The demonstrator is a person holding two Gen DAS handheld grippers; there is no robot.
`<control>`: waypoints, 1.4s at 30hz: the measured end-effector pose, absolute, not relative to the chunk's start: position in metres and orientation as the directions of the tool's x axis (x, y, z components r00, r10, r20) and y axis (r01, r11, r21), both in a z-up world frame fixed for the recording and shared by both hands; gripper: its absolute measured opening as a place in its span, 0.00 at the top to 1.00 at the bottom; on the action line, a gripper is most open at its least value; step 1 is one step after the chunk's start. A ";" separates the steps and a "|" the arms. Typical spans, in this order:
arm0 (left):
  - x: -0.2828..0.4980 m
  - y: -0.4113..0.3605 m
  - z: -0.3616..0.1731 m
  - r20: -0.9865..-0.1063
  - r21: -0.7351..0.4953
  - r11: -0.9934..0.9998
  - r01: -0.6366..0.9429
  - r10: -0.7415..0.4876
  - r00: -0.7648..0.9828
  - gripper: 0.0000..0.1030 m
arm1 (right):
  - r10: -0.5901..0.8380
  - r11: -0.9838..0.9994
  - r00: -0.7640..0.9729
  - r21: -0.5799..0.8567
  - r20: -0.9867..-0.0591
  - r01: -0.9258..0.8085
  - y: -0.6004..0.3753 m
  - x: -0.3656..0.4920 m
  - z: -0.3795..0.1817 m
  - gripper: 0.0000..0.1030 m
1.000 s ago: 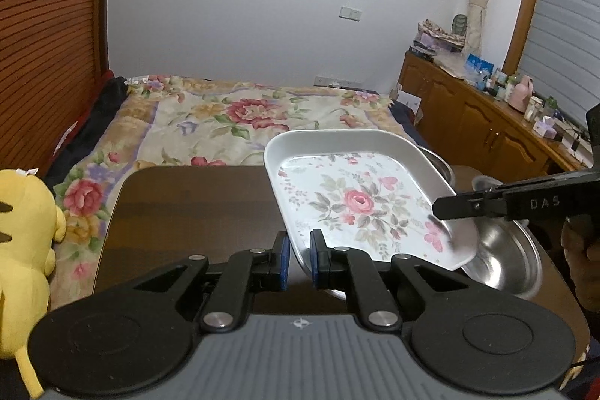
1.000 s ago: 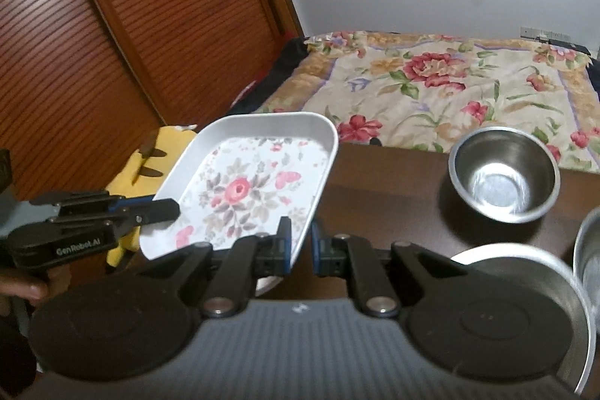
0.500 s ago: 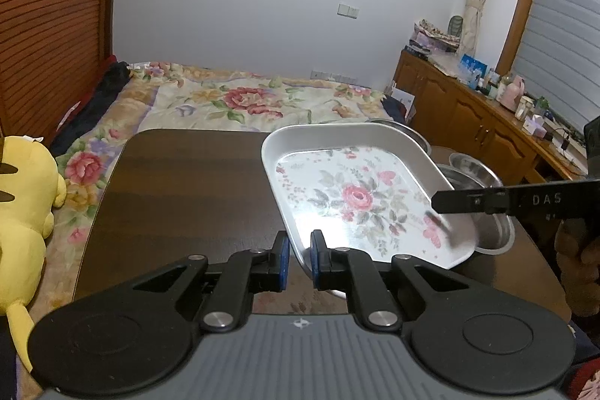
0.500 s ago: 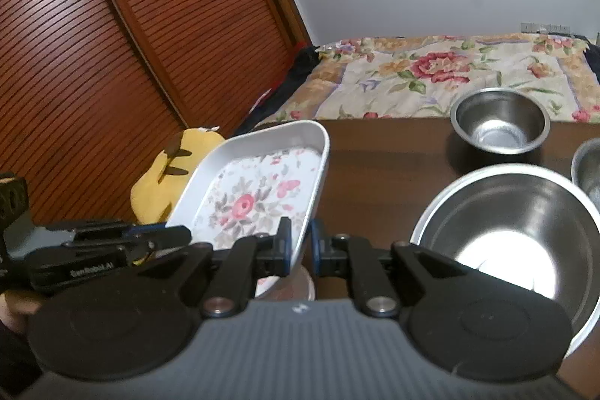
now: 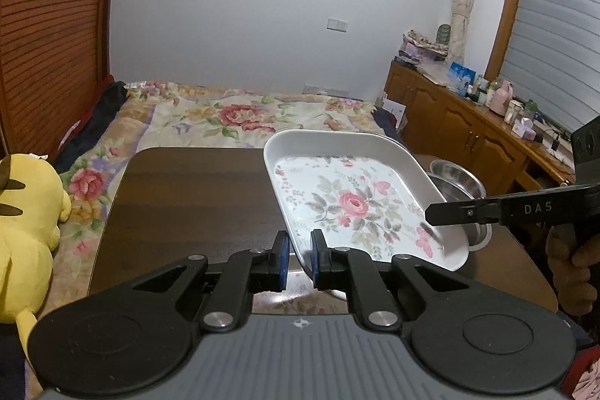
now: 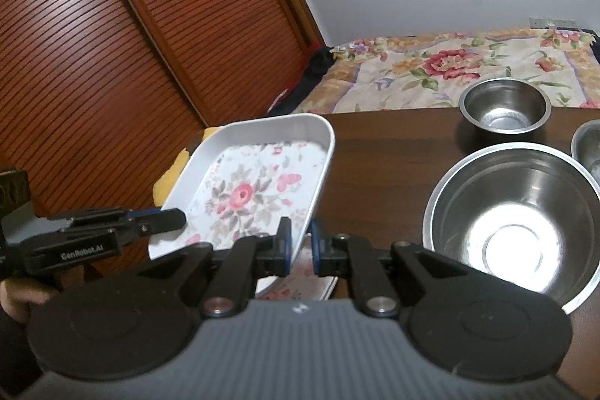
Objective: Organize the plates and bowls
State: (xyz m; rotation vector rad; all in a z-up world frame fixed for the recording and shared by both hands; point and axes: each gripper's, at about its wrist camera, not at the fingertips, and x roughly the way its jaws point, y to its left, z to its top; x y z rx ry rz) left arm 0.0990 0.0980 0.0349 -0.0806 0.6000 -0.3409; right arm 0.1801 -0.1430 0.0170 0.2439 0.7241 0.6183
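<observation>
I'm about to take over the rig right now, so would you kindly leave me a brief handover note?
Left claw: shut on the near rim of the white rectangular tray with the rose print.
Right claw: shut on the same tray's opposite edge; the tray is held tilted above the dark wooden table.
Another floral-patterned dish lies directly under the tray.
The large steel bowl, the small steel bowl and a third bowl, cut off at the frame edge, stand separately on the table.
Done: tray lifted.
Left: set it down, probably on the floral dish, then nest the bowls.
</observation>
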 end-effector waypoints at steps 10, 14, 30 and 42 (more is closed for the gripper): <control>0.080 0.109 0.025 -0.543 -0.184 0.939 0.291 -0.344 0.766 0.88 | 0.621 0.784 0.568 0.403 -0.541 -0.472 -0.143 0.164 0.012 0.88; 0.076 0.109 0.019 -0.549 -0.174 0.942 0.285 -0.333 0.766 0.88 | 0.625 0.780 0.556 0.410 -0.548 -0.474 -0.140 0.159 0.003 0.88; 0.080 0.116 -0.015 -0.605 -0.189 0.949 0.252 -0.314 0.732 0.88 | 0.617 0.786 0.530 0.422 -0.582 -0.452 -0.130 0.151 -0.024 0.88; 0.087 0.122 -0.030 -0.629 -0.196 0.956 0.220 -0.295 0.719 0.88 | 0.592 0.804 0.538 0.393 -0.600 -0.446 -0.119 0.148 -0.035 0.88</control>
